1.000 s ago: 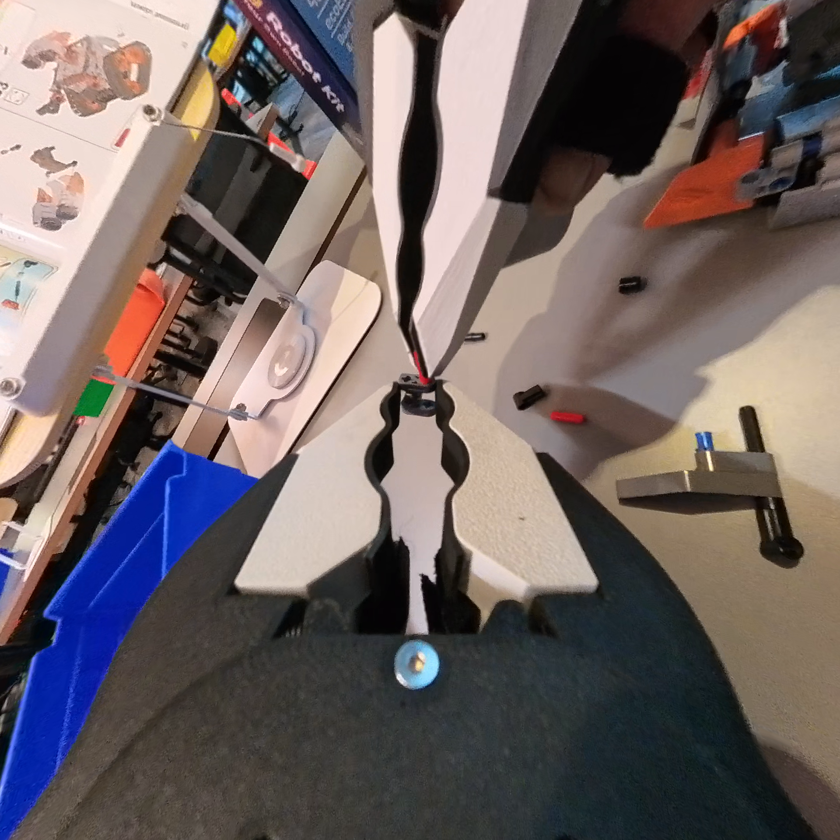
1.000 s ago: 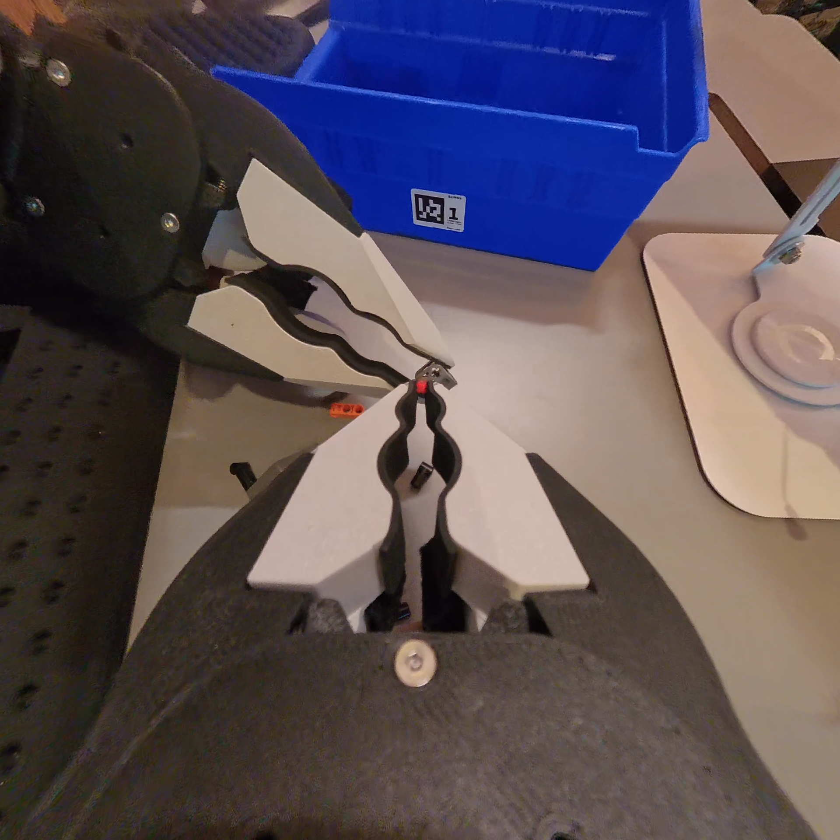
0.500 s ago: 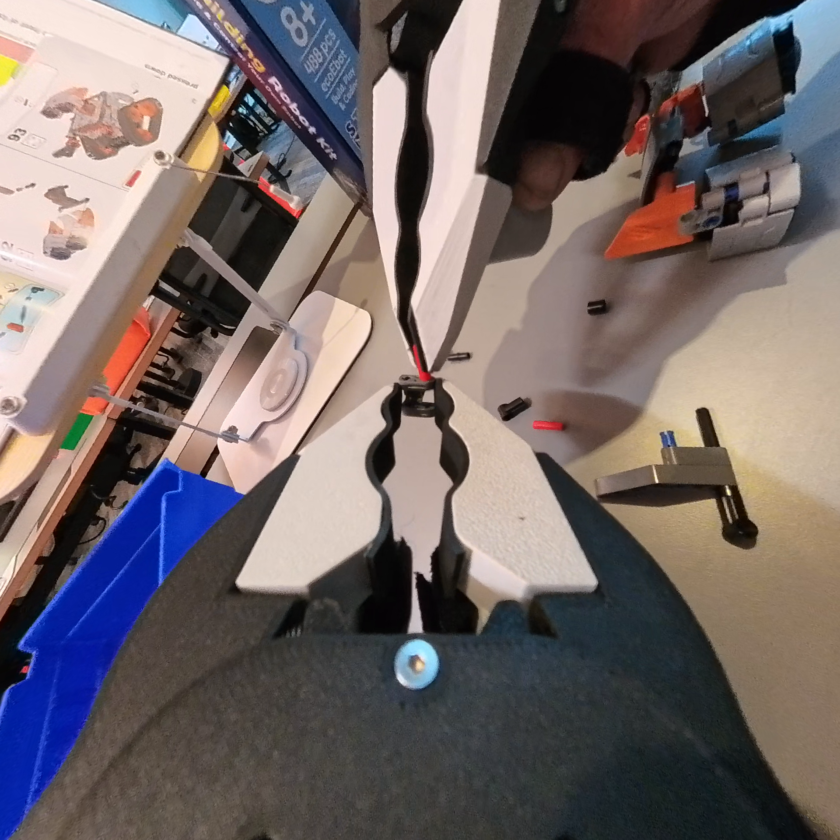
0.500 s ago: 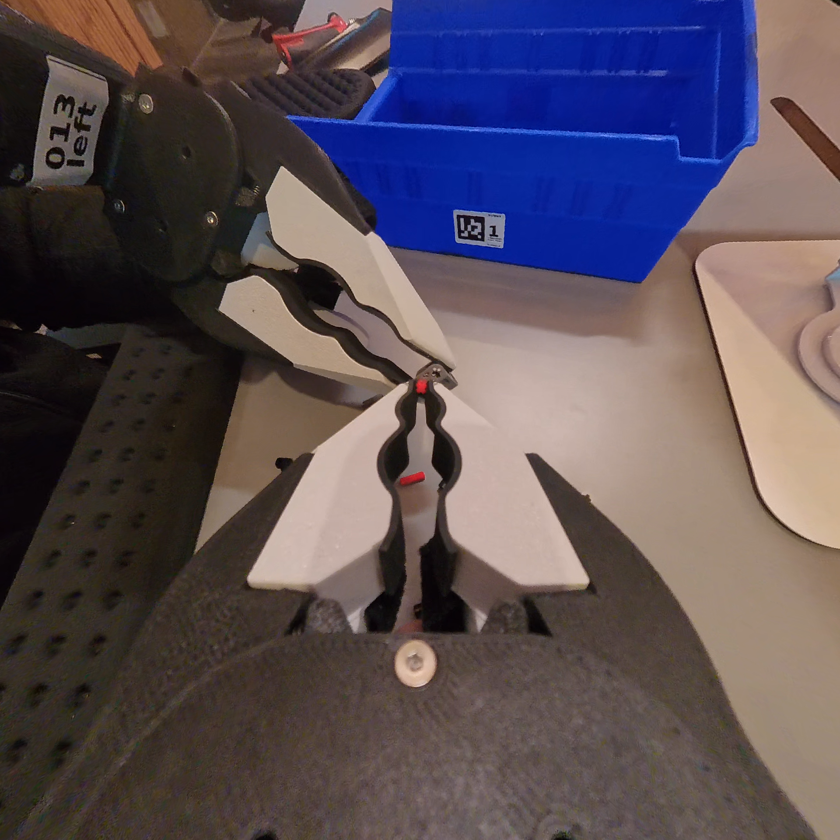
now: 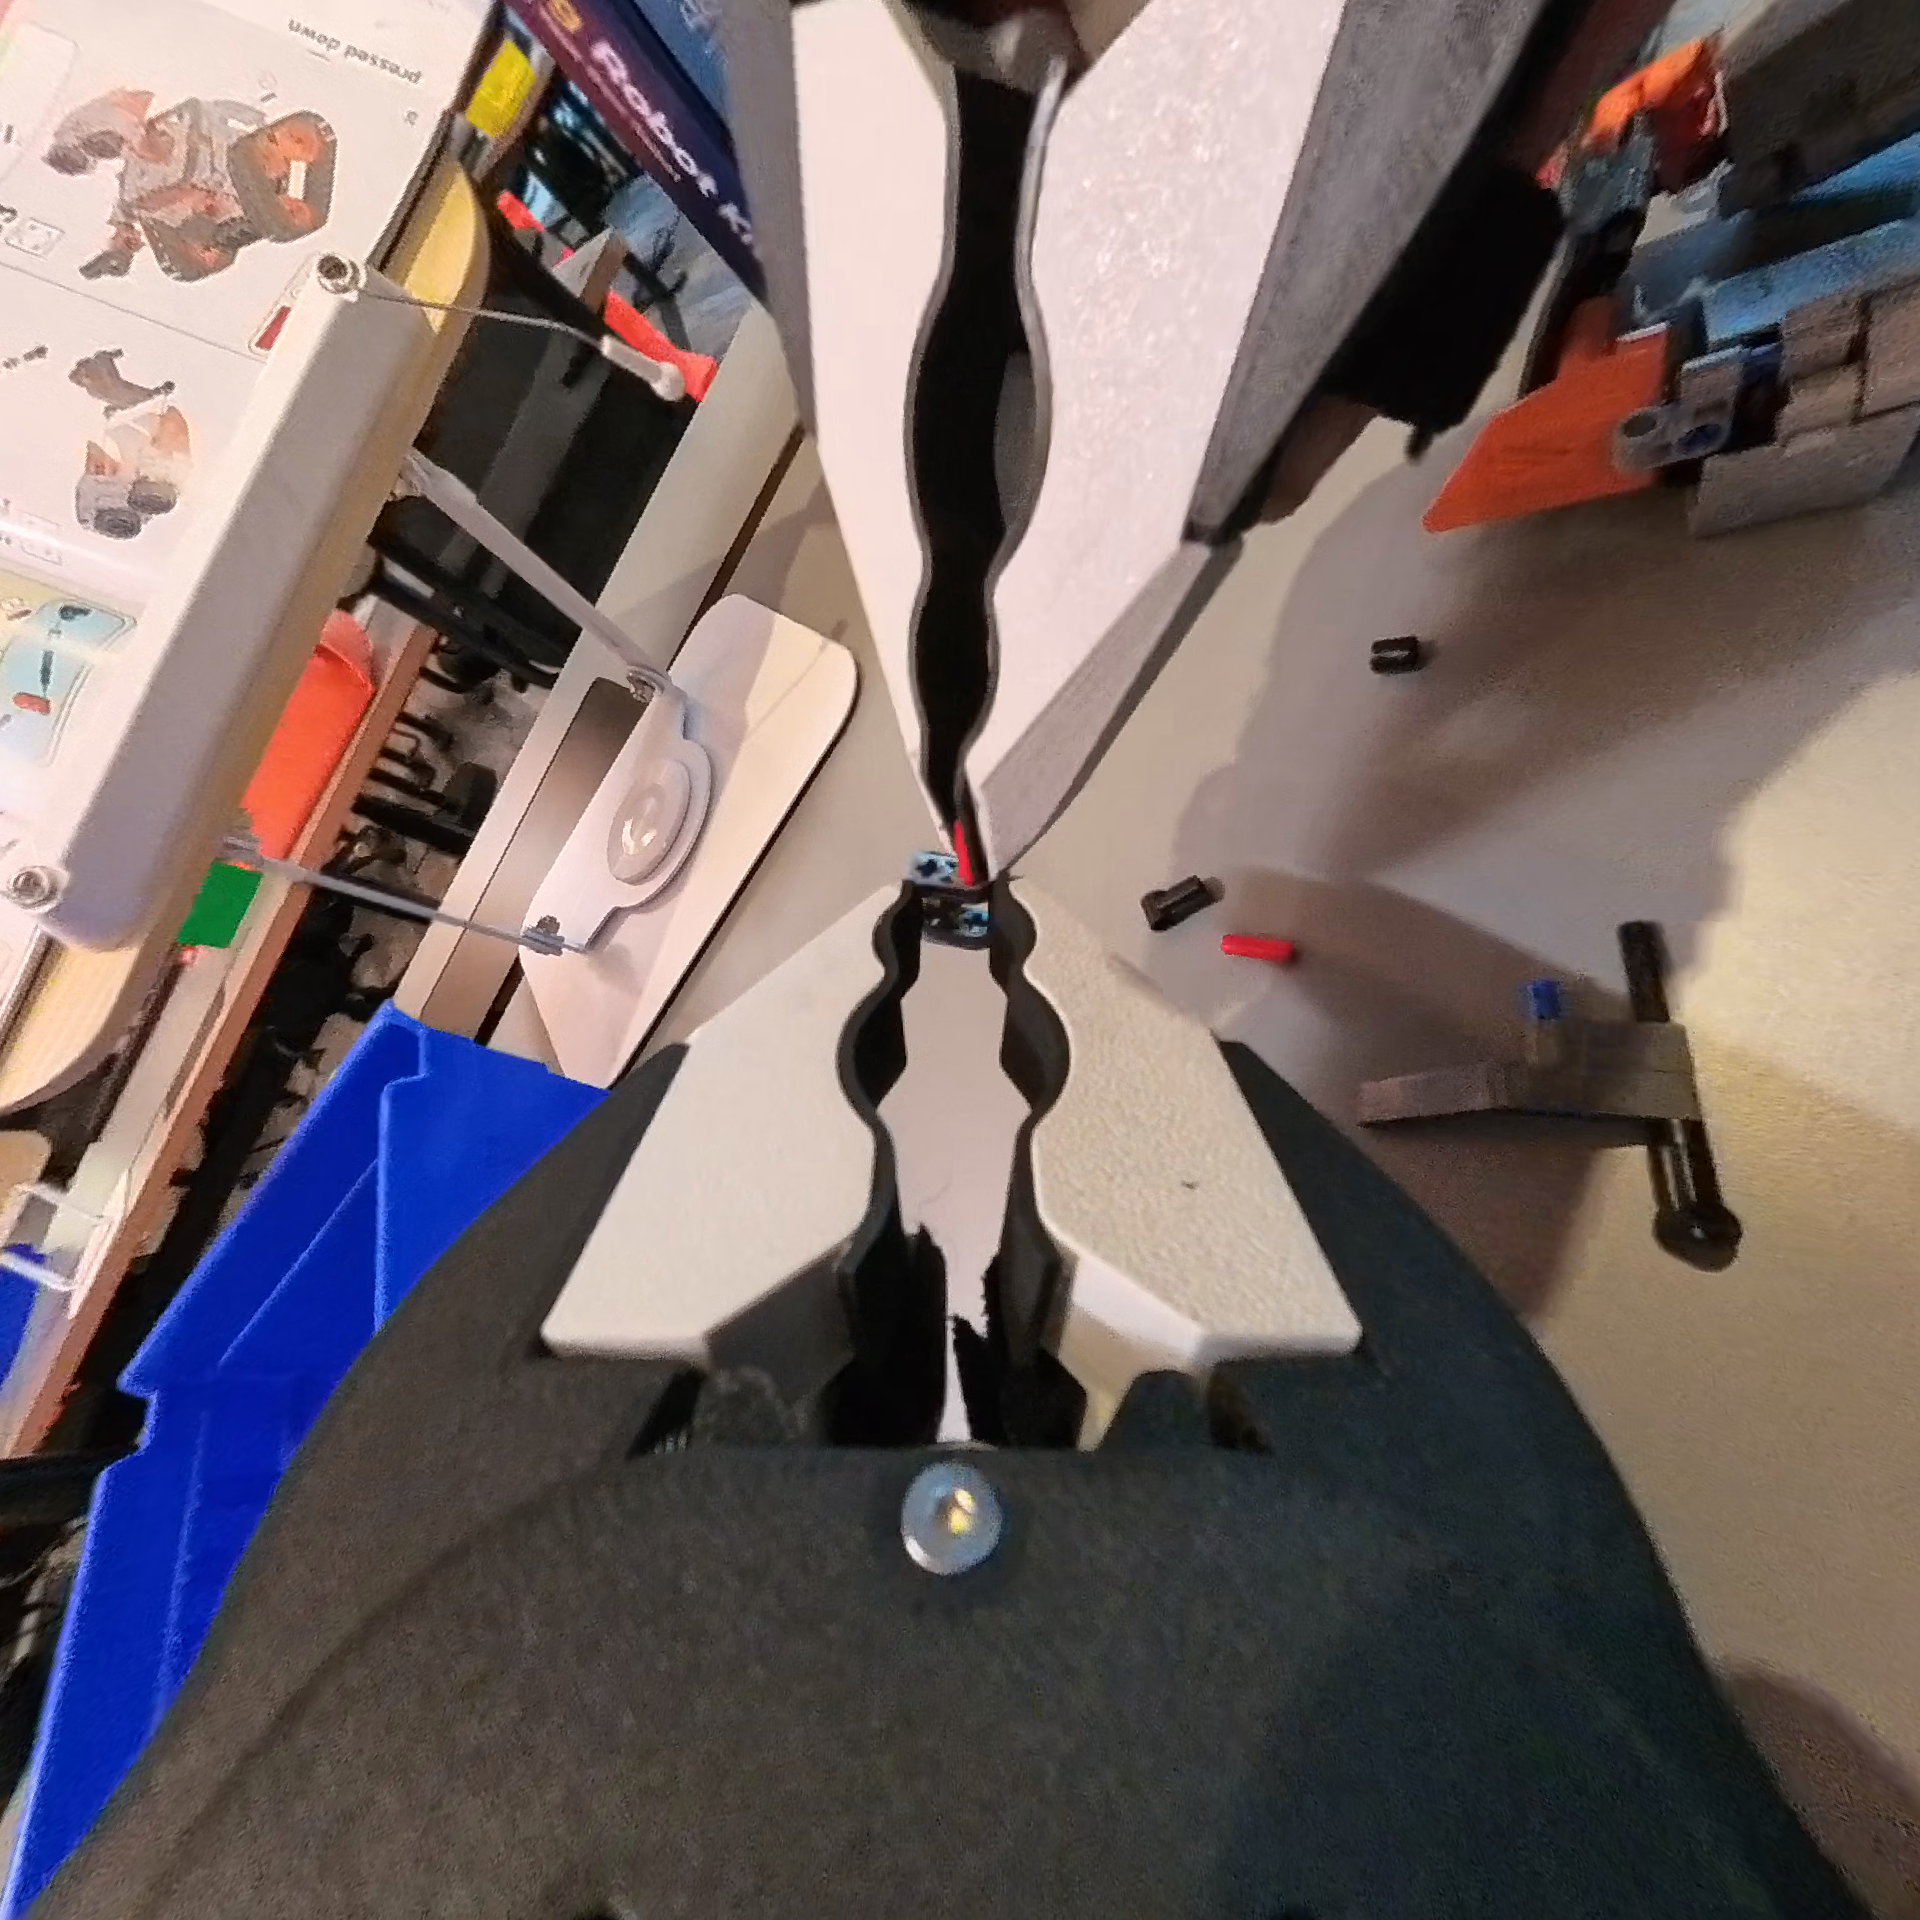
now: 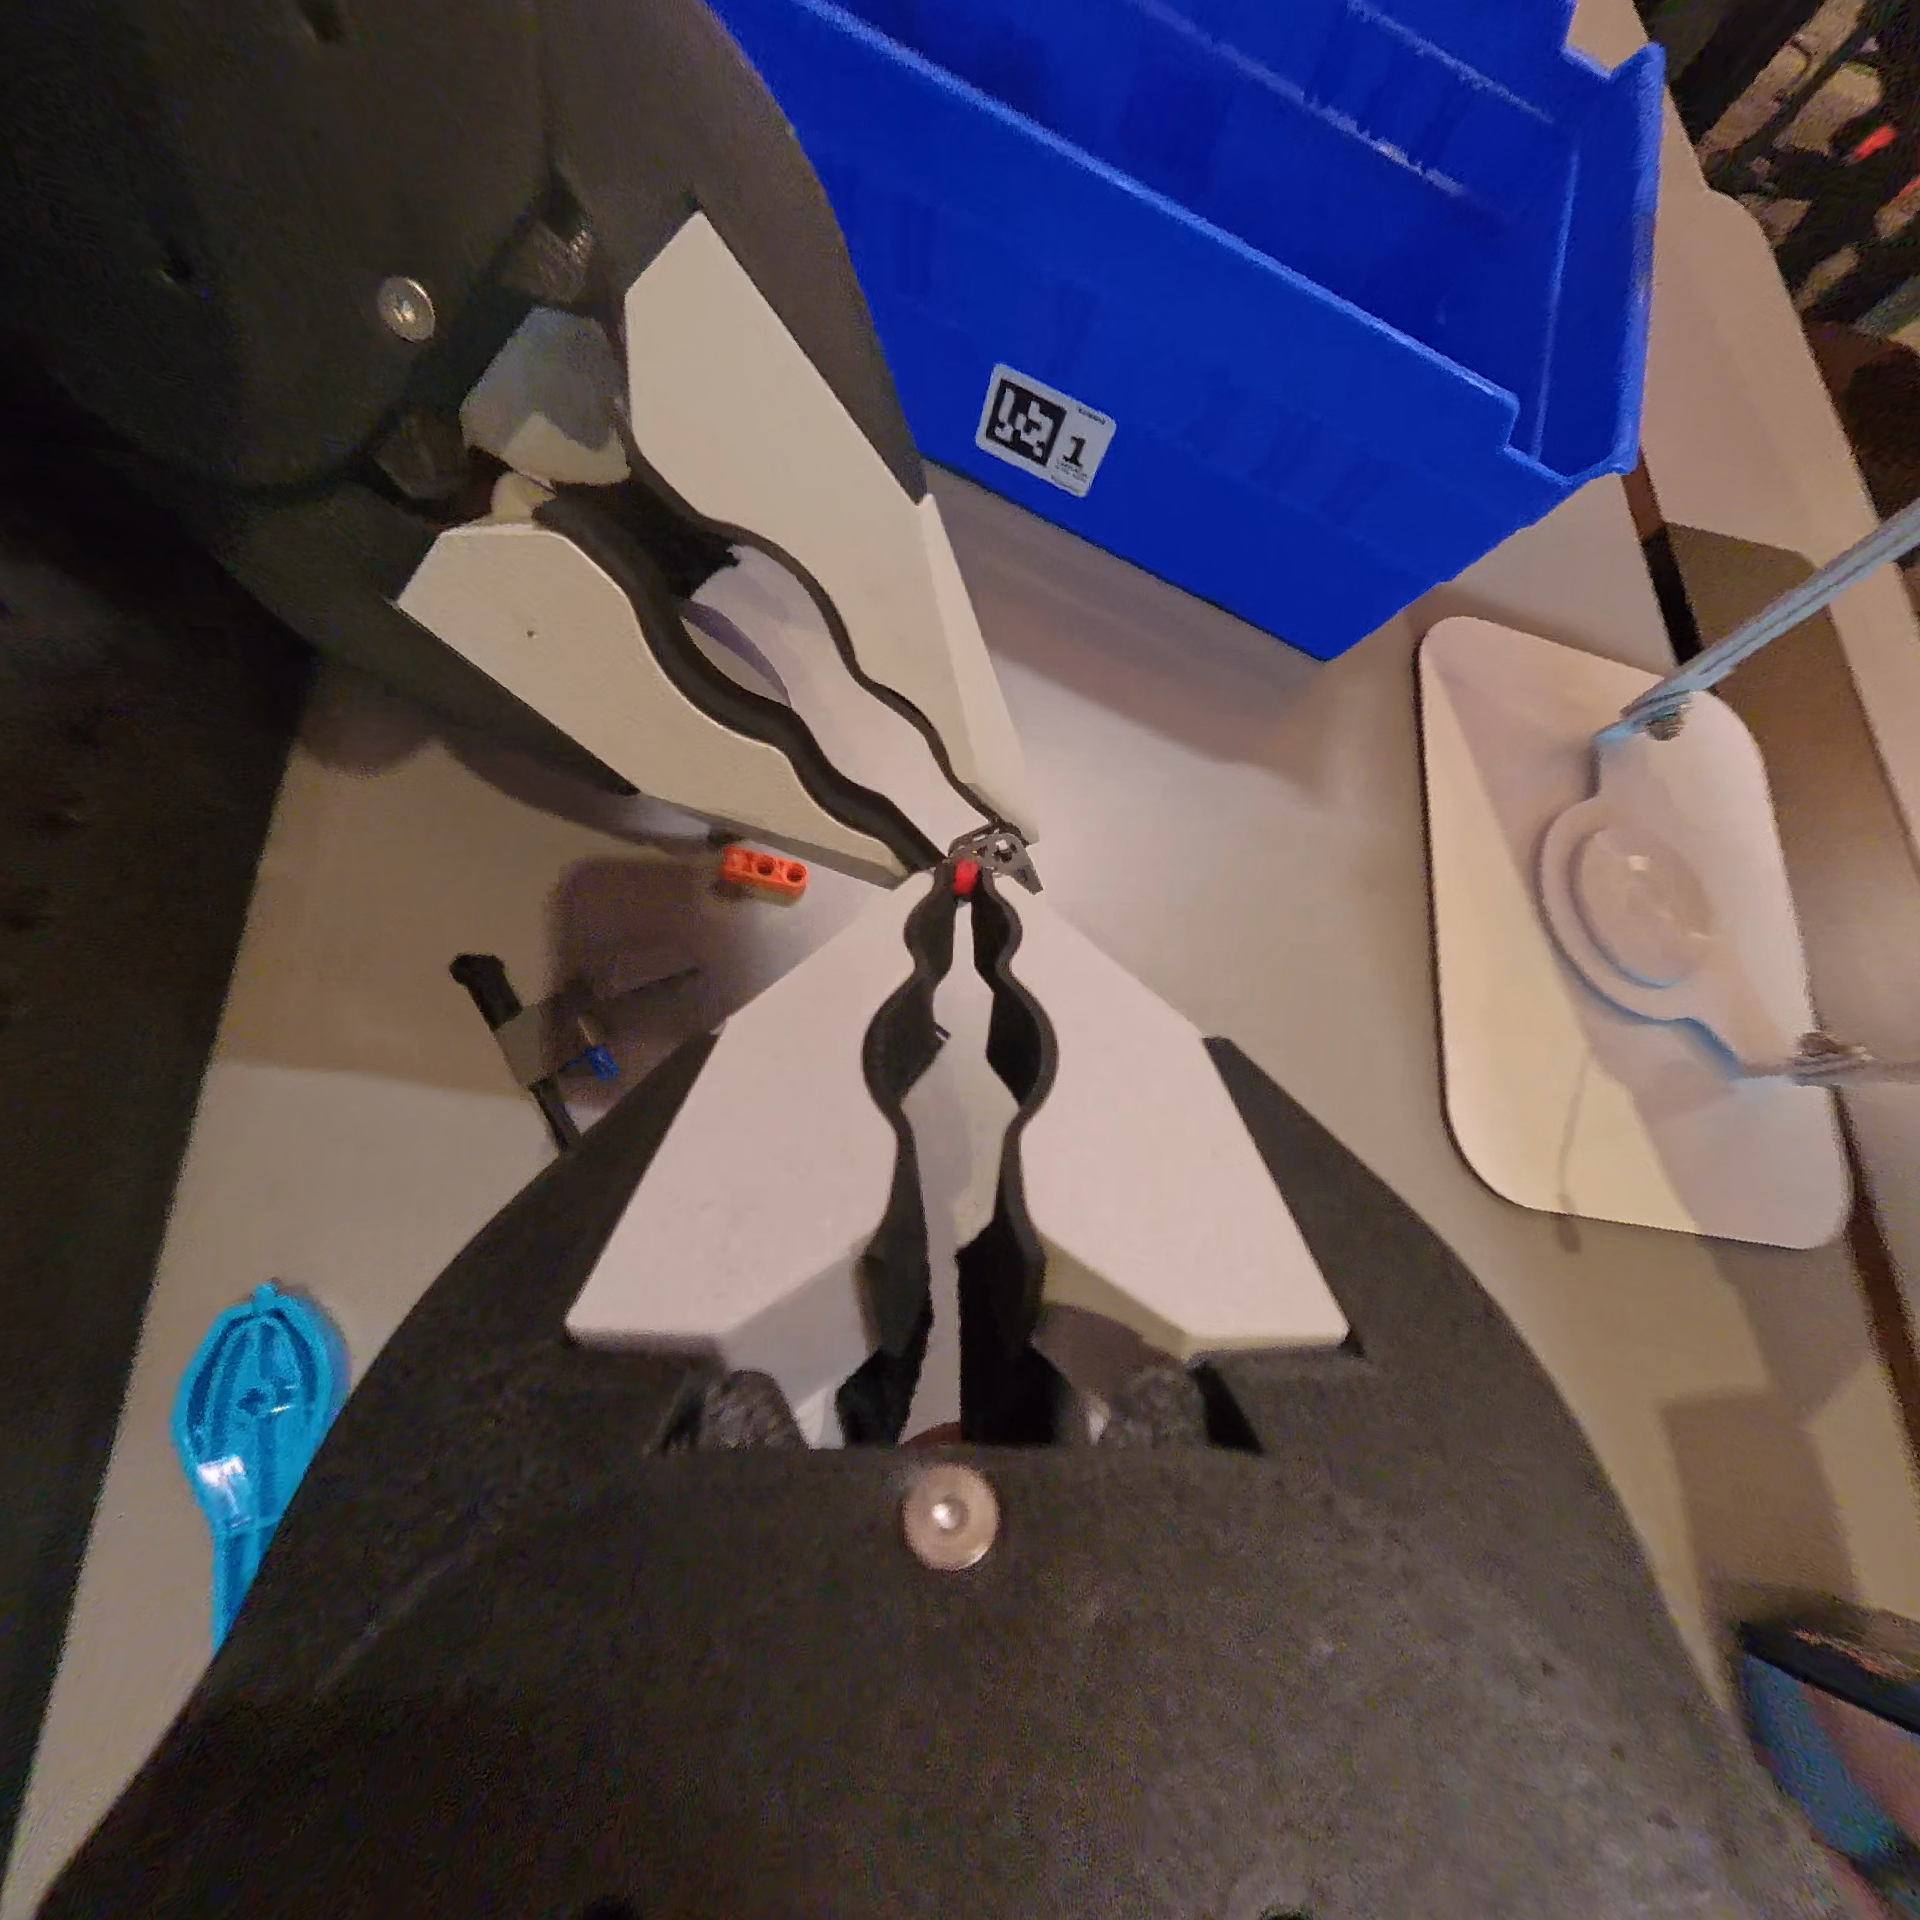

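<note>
My left gripper (image 5: 951, 912) is shut on a small dark grey connector piece (image 5: 948, 902) with holes. My right gripper (image 6: 961, 900) is shut on a short red pin (image 6: 964, 879). The two grippers meet tip to tip above the table, and the red pin touches the grey piece (image 6: 1000, 852). In the left wrist view the right gripper (image 5: 966, 831) comes down from the top with the red pin (image 5: 968, 837). In the right wrist view the left gripper (image 6: 982, 844) reaches in from the upper left.
A blue bin (image 6: 1247, 312) stands behind the grippers. A white stand base (image 6: 1610, 935) holds an instruction booklet (image 5: 156, 312). On the table lie a loose red pin (image 5: 1255, 947), black pins (image 5: 1179, 899), a grey beam on a black axle (image 5: 1558, 1081), an orange beam (image 6: 766, 871), a light blue tool (image 6: 255, 1392) and an orange and grey model (image 5: 1714, 364). Left and right tips are no more than a few centimetres apart.
Both grippers stay shut and tip to tip with their pieces. The pair has shifted and turned over the table, and the left gripper and blue bin now look closer in the right wrist view.
</note>
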Tool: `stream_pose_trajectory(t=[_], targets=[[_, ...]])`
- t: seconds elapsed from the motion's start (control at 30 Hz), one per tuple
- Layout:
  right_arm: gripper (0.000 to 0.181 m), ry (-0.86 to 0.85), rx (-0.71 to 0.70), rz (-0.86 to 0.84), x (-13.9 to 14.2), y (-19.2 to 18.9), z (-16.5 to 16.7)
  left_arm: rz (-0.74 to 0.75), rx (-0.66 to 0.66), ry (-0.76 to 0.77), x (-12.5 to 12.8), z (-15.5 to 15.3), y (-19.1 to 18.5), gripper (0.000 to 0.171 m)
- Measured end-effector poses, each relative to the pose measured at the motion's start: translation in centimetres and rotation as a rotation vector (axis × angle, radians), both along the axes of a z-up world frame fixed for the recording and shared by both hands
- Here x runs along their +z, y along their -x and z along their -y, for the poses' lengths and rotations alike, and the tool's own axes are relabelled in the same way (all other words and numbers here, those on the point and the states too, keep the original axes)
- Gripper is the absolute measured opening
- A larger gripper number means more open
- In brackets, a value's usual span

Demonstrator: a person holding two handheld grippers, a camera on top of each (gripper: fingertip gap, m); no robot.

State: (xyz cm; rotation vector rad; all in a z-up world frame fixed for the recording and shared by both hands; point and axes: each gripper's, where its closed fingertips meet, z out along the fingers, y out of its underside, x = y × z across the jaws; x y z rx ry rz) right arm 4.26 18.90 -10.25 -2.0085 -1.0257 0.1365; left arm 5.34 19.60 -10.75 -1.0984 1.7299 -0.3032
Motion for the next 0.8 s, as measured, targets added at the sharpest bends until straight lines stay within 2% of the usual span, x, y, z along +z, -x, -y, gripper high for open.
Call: stream_pose_trajectory(t=[0.13,0.23,0.67,0.8], targets=[[0.001,-0.001,-0.024,0.103,-1.2,-0.2,-0.3,-0.055,0.014,-0.037,-1.2,-0.3,-0.1,0.009],[0.001,0.042,-0.029,0.071,-2.1,-0.4,-0.3,-0.106,0.01,-0.009,-2.4,-0.4,-0.2,0.01],[0.003,0.044,-0.016,-0.065,-0.8,-0.5,-0.4,-0.036,-0.025,0.187,-1.5,0.0,-0.4,0.011],[0.008,0.042,-0.006,-0.075,-0.4,-0.5,-0.3,-0.04,-0.032,0.221,-1.6,0.1,-0.5,0.011]])
